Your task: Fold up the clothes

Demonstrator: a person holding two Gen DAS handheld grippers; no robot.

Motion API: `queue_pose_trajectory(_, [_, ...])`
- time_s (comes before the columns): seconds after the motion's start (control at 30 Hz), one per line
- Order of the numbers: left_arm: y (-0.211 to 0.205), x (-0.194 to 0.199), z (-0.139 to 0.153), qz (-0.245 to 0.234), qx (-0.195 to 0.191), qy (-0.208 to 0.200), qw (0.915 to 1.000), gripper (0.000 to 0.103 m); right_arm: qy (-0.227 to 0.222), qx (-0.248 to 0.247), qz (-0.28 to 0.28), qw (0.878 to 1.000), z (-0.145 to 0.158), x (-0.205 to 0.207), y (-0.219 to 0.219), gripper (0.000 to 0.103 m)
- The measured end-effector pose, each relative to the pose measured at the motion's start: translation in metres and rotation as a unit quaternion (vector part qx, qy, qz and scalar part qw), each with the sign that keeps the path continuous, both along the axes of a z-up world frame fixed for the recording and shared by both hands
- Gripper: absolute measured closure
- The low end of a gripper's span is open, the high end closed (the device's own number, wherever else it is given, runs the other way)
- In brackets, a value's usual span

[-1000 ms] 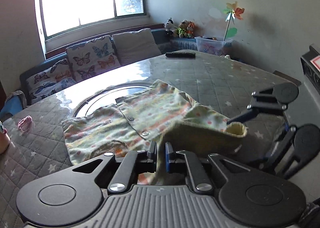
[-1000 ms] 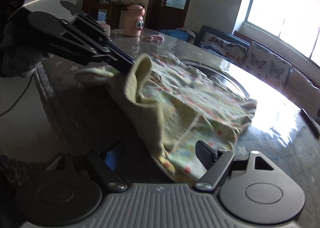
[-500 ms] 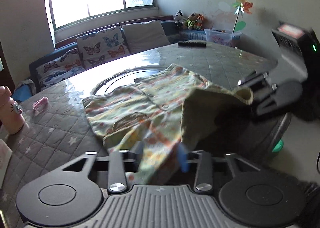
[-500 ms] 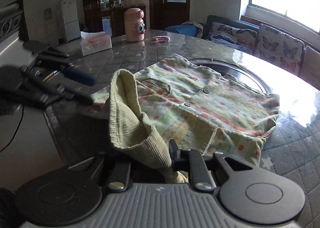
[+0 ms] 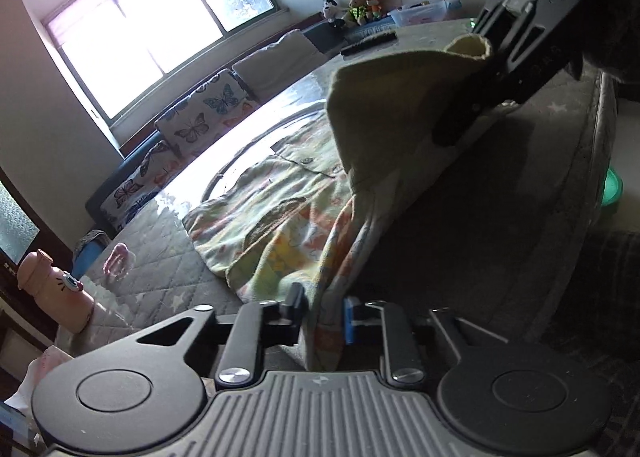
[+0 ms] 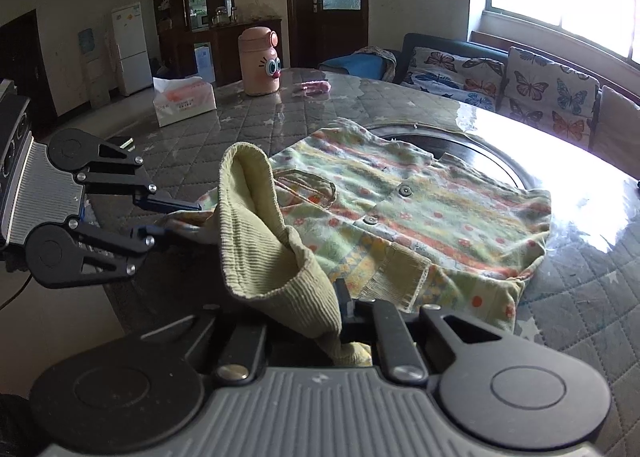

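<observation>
A small patterned yellow-green shirt [image 6: 420, 213] with buttons lies on the quilted round table [image 6: 224, 137]; it also shows in the left wrist view [image 5: 280, 213]. My left gripper [image 5: 322, 313] is shut on the shirt's near hem at the table's edge; it also shows in the right wrist view [image 6: 176, 219]. My right gripper [image 6: 320, 313] is shut on the ribbed yellow cuff [image 6: 260, 253] of a sleeve, held up off the table. In the left wrist view the right gripper [image 5: 480, 69] holds that cuff [image 5: 468, 47] raised at upper right.
A pink bottle [image 6: 260, 61], a tissue box [image 6: 184, 101] and a small pink item [image 6: 312, 87] stand on the table's far side. A remote [image 5: 368, 45] lies at the far edge. A sofa with butterfly cushions [image 6: 528, 85] runs under the window.
My left gripper has dropped lower and tilted at the table's edge with the hem in it. My right gripper has lifted the cuff higher. The shirt's near part is pulled up between them.
</observation>
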State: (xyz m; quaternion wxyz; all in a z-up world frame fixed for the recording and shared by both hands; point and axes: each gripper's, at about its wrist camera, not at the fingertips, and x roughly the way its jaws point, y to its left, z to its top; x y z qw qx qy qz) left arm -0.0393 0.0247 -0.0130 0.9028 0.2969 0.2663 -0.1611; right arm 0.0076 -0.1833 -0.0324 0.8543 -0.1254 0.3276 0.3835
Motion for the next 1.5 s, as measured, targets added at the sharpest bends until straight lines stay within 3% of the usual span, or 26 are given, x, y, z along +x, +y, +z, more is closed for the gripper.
queue_pose_trajectory(0.2, [0.006, -0.03, 0.028, -0.019, -0.022, -0.016, 0.9994, 0.092, -0.014, -0.001, 0.026, 1.0, 0.018, -0.025, -0.009, 0.094])
queue_pose_trajectory(0.43, [0.01, -0.096, 0.056, -0.058, -0.073, 0.032, 0.9952, 0.092, 0.003, 0.001, 0.078, 0.997, 0.055, -0.085, -0.032, 0.094])
queue_pose_trajectory(0.53, [0.011, -0.101, 0.066, -0.056, -0.093, 0.041, 0.9933, 0.092, 0.017, 0.001, 0.087, 0.996, 0.066, -0.091, -0.036, 0.095])
queue_pose_trajectory(0.67, [0.015, -0.076, 0.078, -0.043, -0.103, 0.031, 0.9933, 0.092, 0.017, -0.004, 0.087, 0.996, 0.075, -0.074, -0.032, 0.095])
queue_pose_trajectory(0.87, [0.025, -0.015, 0.087, -0.017, -0.116, 0.014, 0.993, 0.092, 0.029, 0.0, 0.068, 0.997, 0.085, -0.008, -0.02, 0.096])
queue_pose_trajectory(1.07, [0.035, 0.068, 0.071, 0.018, -0.128, 0.05, 0.9904, 0.092, 0.055, -0.017, 0.051, 0.997, 0.07, 0.079, 0.0, 0.096])
queue_pose_trajectory(1.17, [0.042, 0.105, 0.047, 0.043, -0.133, 0.086, 0.9866, 0.091, 0.063, -0.02, 0.027, 0.997, 0.053, 0.108, 0.007, 0.09])
queue_pose_trajectory(1.33, [0.045, 0.135, 0.013, 0.067, -0.127, 0.118, 0.9825, 0.087, 0.074, -0.008, -0.039, 0.996, 0.021, 0.135, -0.005, 0.069])
queue_pose_trajectory(1.5, [0.047, 0.137, 0.011, 0.084, -0.131, 0.108, 0.9819, 0.083, 0.011, -0.003, -0.112, 0.994, 0.023, 0.114, -0.042, 0.059])
